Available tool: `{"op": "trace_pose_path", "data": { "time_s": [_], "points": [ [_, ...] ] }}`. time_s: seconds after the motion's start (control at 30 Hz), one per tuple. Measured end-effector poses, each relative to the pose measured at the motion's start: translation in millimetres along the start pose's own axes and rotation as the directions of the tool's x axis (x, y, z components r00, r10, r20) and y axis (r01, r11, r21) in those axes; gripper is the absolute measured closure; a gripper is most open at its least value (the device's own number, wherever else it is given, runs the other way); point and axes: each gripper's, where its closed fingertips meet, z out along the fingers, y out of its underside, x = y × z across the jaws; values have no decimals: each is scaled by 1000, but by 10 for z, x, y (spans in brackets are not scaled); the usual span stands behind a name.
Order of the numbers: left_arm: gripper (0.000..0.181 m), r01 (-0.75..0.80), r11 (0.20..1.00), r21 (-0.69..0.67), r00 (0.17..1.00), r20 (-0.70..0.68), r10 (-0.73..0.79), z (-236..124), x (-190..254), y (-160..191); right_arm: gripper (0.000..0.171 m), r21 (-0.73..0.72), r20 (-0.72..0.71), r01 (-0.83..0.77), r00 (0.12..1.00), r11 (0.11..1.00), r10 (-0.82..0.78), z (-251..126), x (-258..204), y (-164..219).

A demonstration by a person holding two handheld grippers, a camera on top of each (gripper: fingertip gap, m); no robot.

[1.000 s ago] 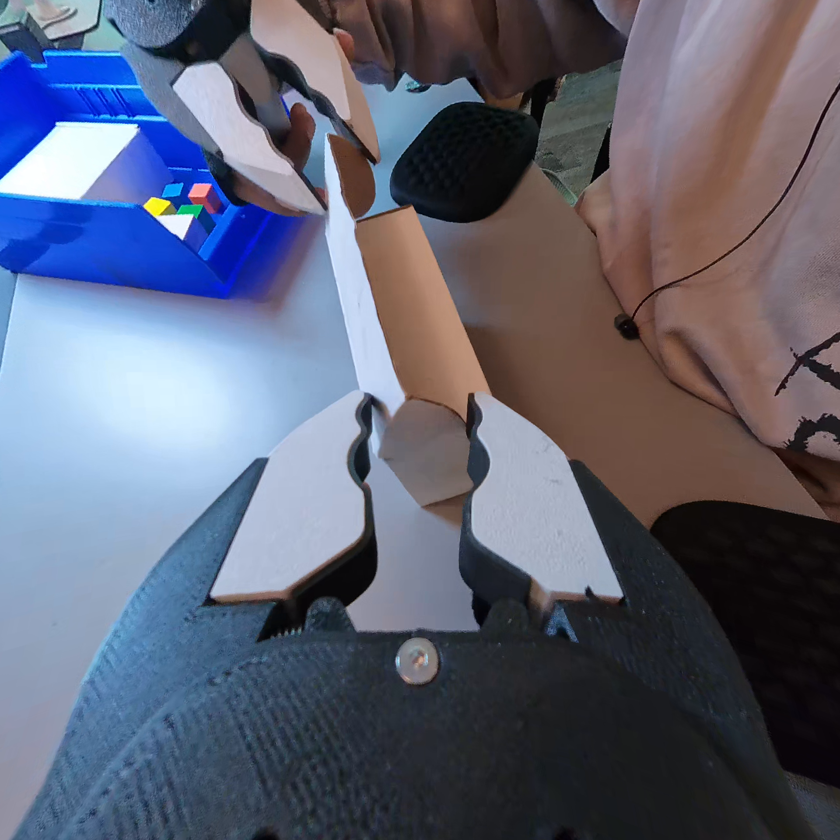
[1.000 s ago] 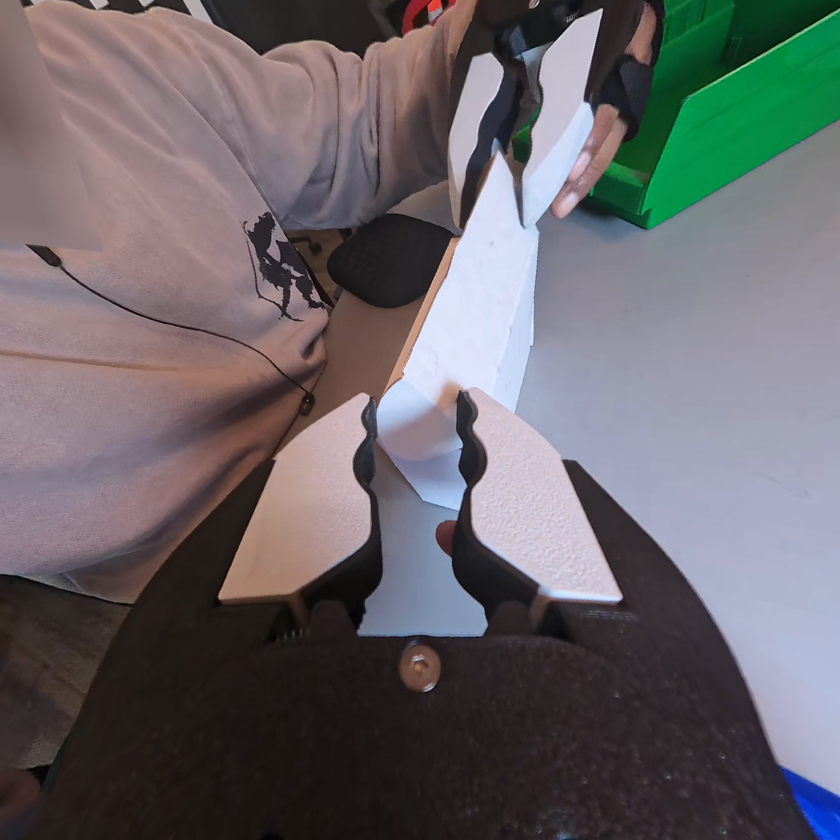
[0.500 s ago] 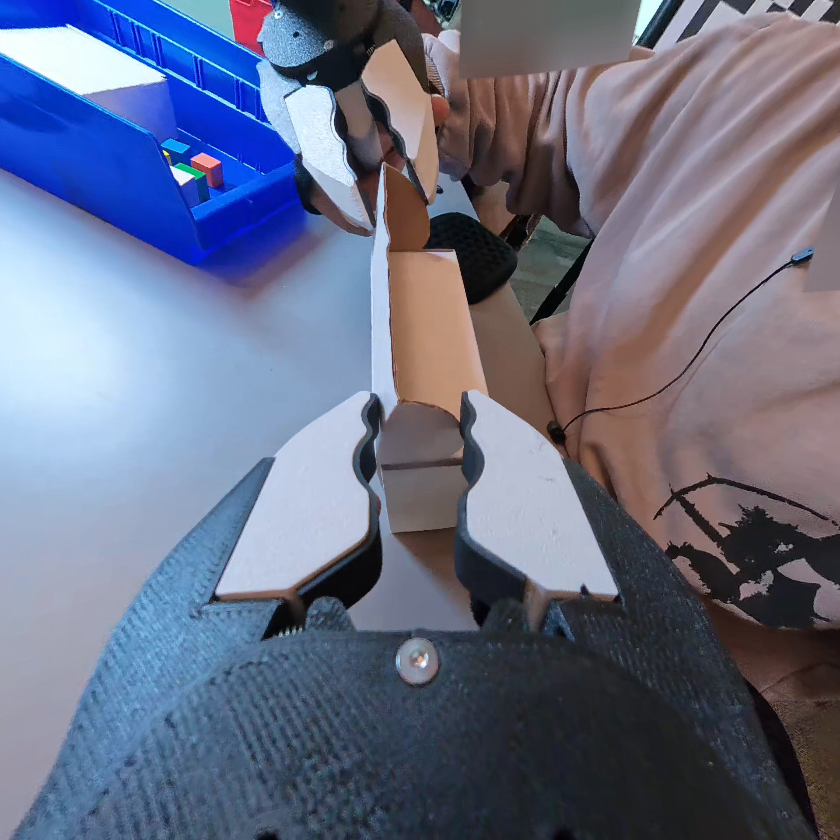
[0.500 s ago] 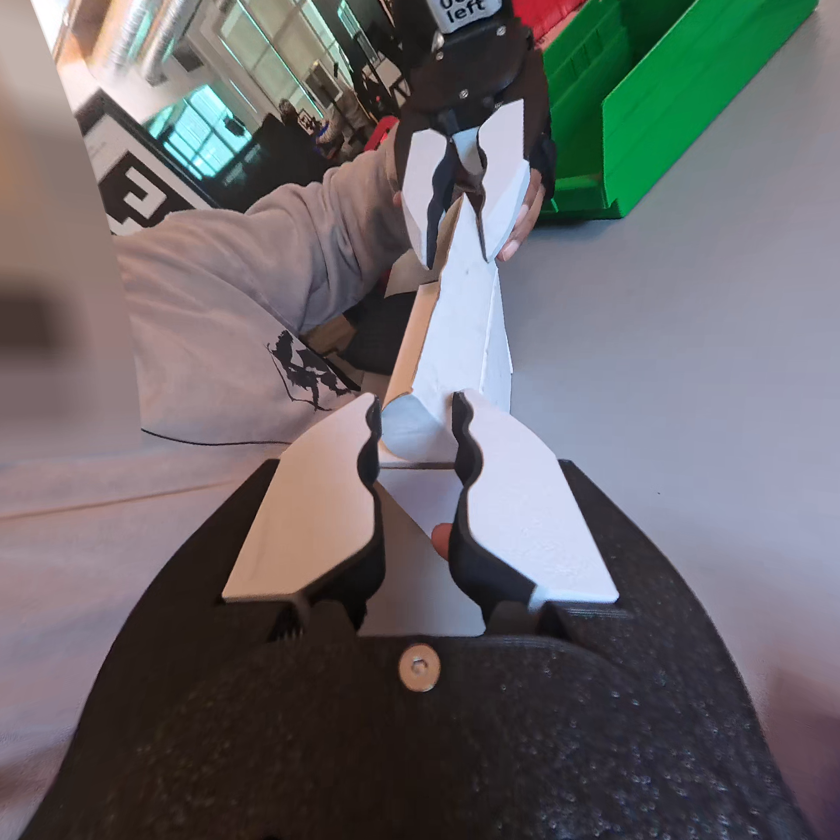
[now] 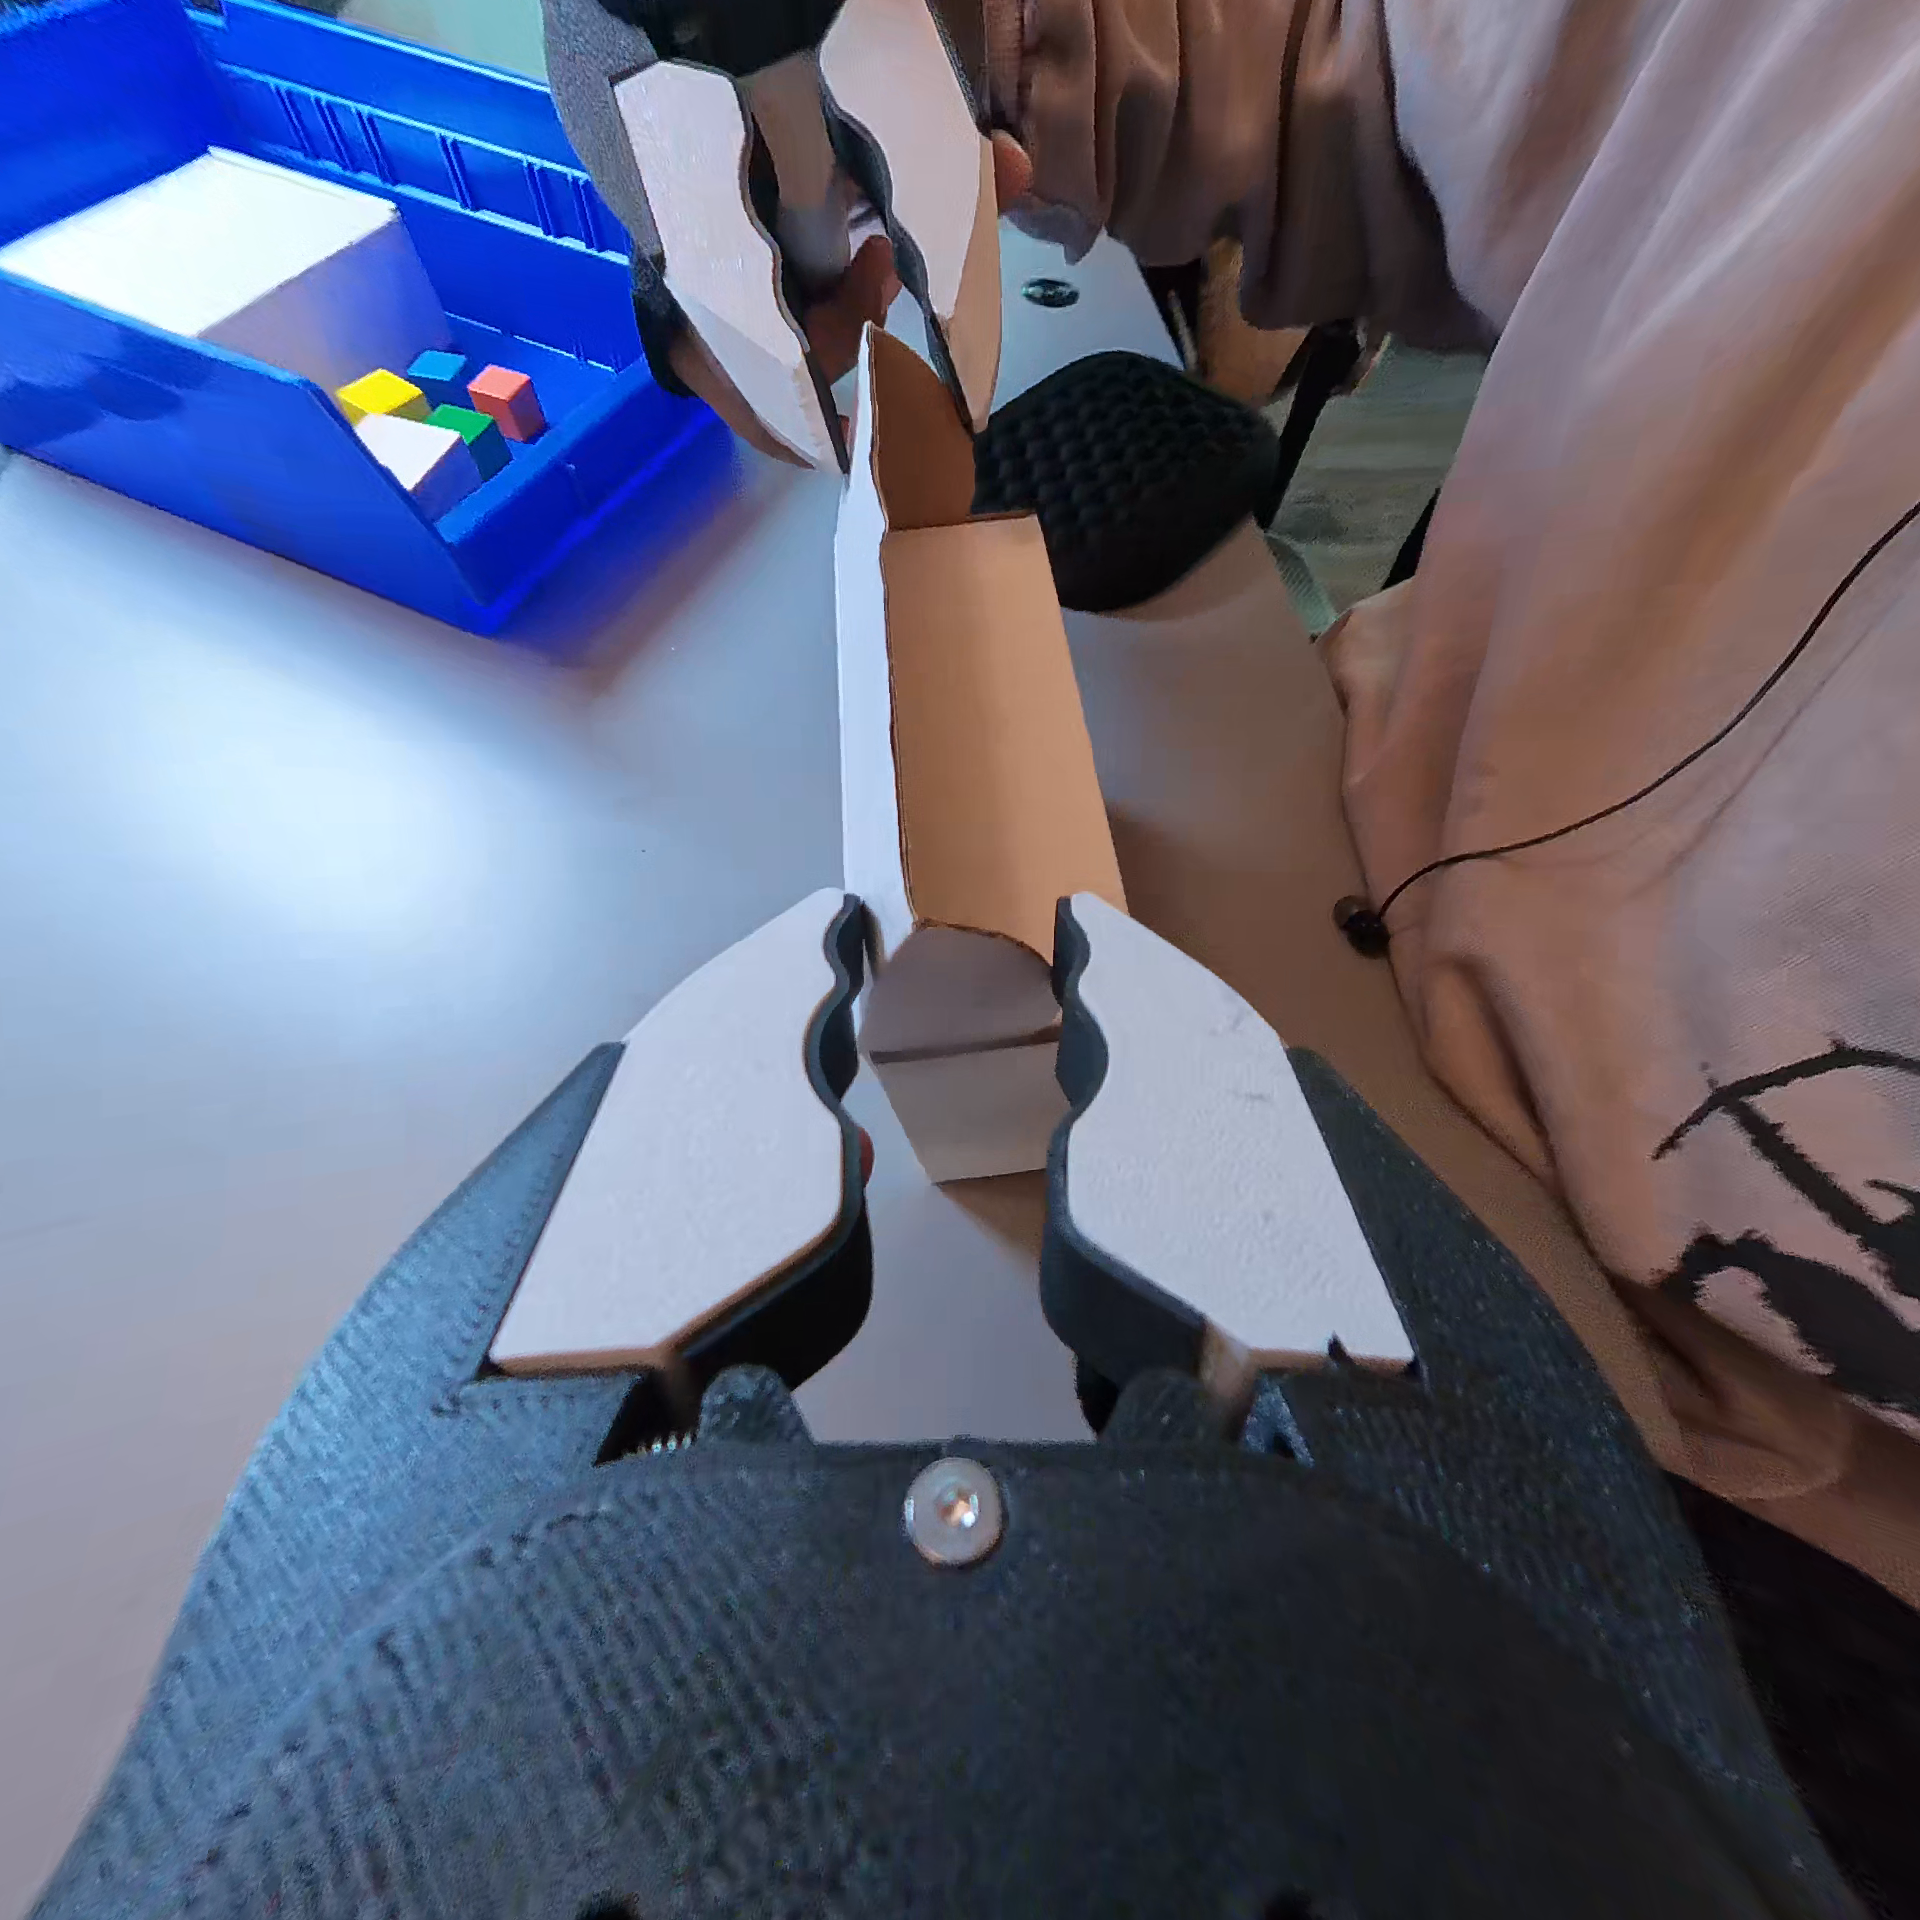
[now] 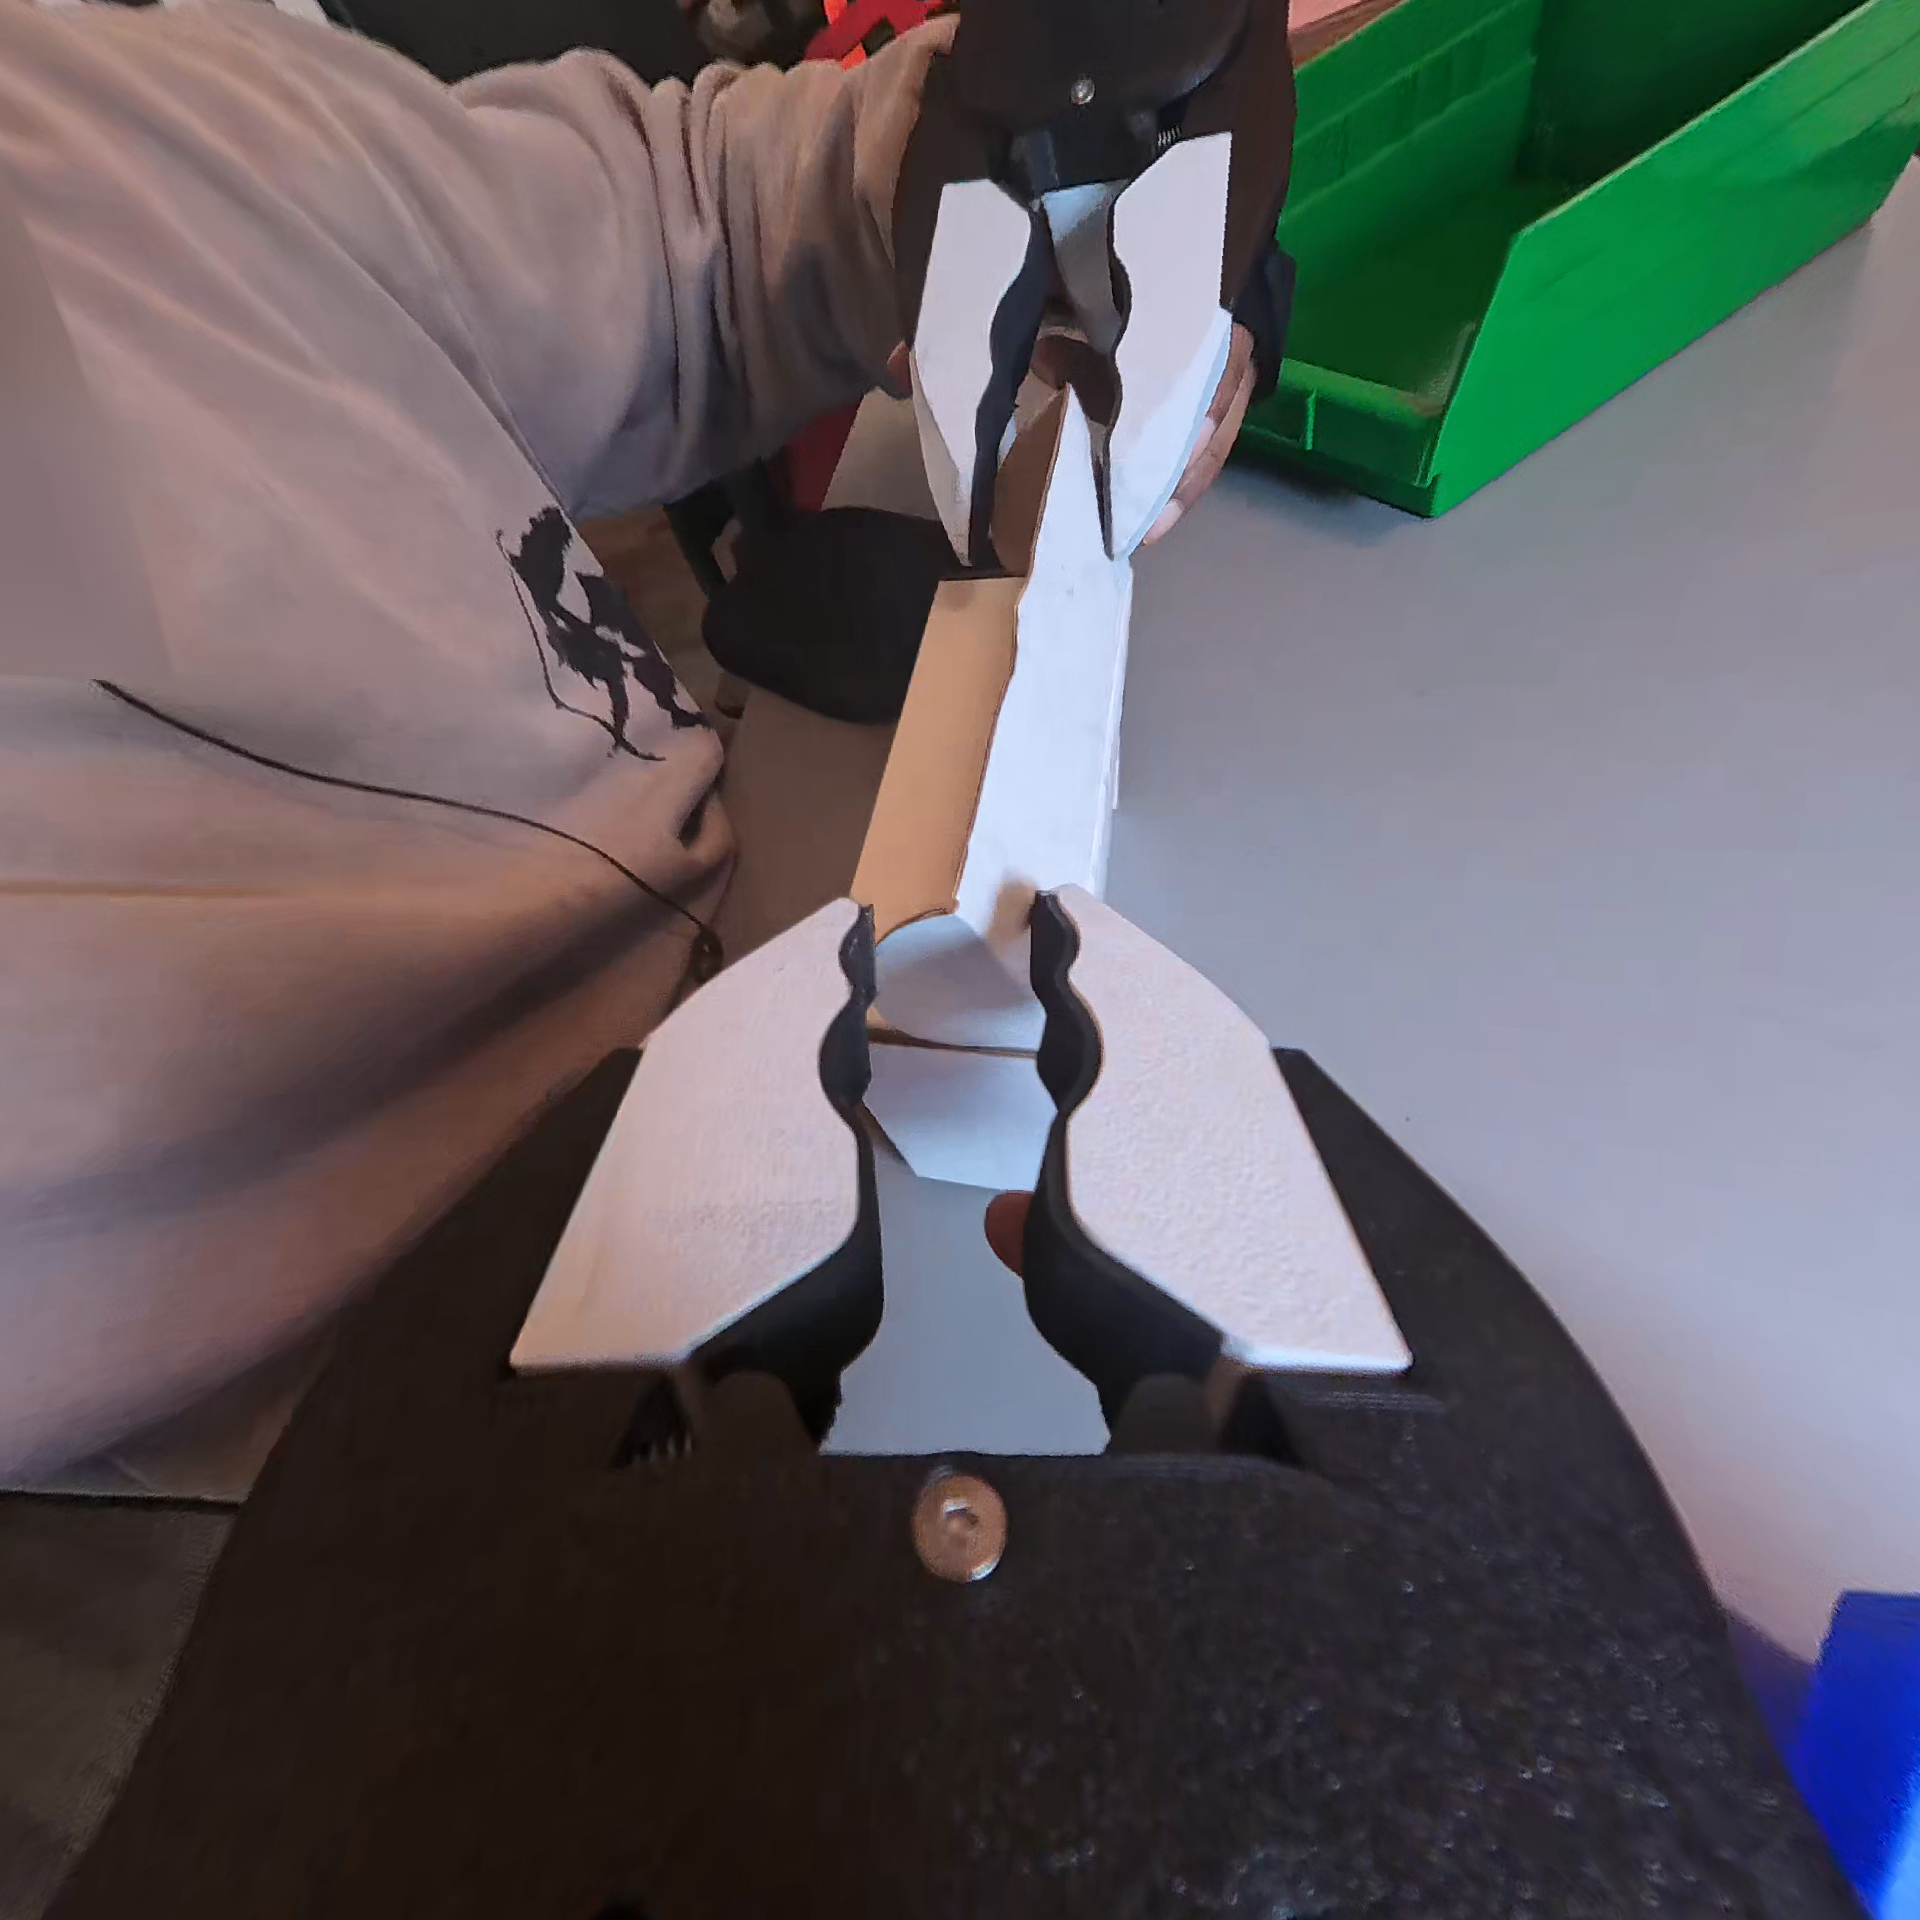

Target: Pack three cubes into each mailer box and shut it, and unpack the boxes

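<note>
Grey tabletop (image 5: 312, 883) carries a half-folded mailer box (image 5: 977, 727) at its near edge; left claw (image 5: 961, 1023) and right claw (image 6: 951, 1023) each clench an end flap. Even, simultaneous pressure should keep the walls square.

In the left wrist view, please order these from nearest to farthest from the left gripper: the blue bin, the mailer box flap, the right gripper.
1. Mailer box flap, between the left gripper fingers.
2. Right gripper, at the box's far end.
3. Blue bin, far left.
</note>
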Motion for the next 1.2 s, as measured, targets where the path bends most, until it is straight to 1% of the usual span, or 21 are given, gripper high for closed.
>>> {"op": "trace_pose_path", "data": {
  "time_s": [0.1,0.2,0.27,0.37,0.43,0.47,0.5,0.53,0.57,0.63,0.67,0.77,0.87,0.93,1.0,1.03,1.07,1.1,1.13,1.2],
  "points": [
    [146,-113,993,-40,992,56,115,20,61,25,142,-60,-28,122,992,991,-124,24,-71,40],
    [145,-179,981,-78,978,94,186,43,113,46,142,-115,-55,206,975,972,-214,37,-107,75],
    [145,-224,970,-98,963,128,236,58,123,70,142,-154,-95,278,951,948,-294,48,-106,107],
    [144,-274,956,-104,950,128,286,78,225,89,141,-199,-129,363,911,910,-391,86,-181,157],
    [142,-288,952,-104,944,134,300,83,276,92,138,-250,-184,431,858,867,-480,117,-183,227],
    [130,-287,953,-100,944,137,299,77,301,86,136,-255,-209,459,833,851,-512,125,-197,233],
    [109,-269,957,-113,949,137,283,69,315,103,133,-254,-224,460,828,851,-514,124,-222,236],
    [102,-248,958,-141,950,156,269,45,293,134,125,-252,-252,452,823,856,-509,106,-221,227],
    [103,-245,961,-126,948,178,265,9,290,114,120,-251,-278,452,813,856,-511,73,-224,219],
    [113,-267,962,-59,937,219,273,-51,363,-2,119,-239,-323,477,782,845,-533,9,-276,171],
    [115,-294,954,-55,924,240,298,-62,415,-41,120,-234,-340,499,762,834,-551,1,-330,134],
    [121,-384,918,-103,867,302,397,-31,549,-77,124,-243,-393,577,677,780,-623,62,-489,31],
    [119,-387,904,-184,836,342,428,54,514,74,124,-309,-431,594,608,743,-666,130,-433,77],
    [124,-411,891,-194,810,370,455,96,515,119,126,-346,-422,595,592,726,-686,195,-377,194],
    [129,-456,852,-259,759,386,524,137,521,202,129,-373,-411,603,575,706,-708,254,-366,289],
    [133,-492,816,-304,718,388,578,172,524,262,132,-399,-398,608,560,687,-726,285,-358,358],
    [133,-530,773,-348,660,404,634,203,507,314,131,-414,-385,608,558,678,-735,320,-355,434],
    [134,-566,740,-364,602,431,672,212,489,323,132,-398,-408,616,545,680,-733,328,-355,434],
    [135,-574,739,-352,589,450,671,215,486,325,131,-387,-418,614,548,688,-724,332,-358,438],
    [139,-549,782,-295,623,479,619,211,489,301,133,-381,-428,607,553,697,-715,336,-363,428]
  ]
}}
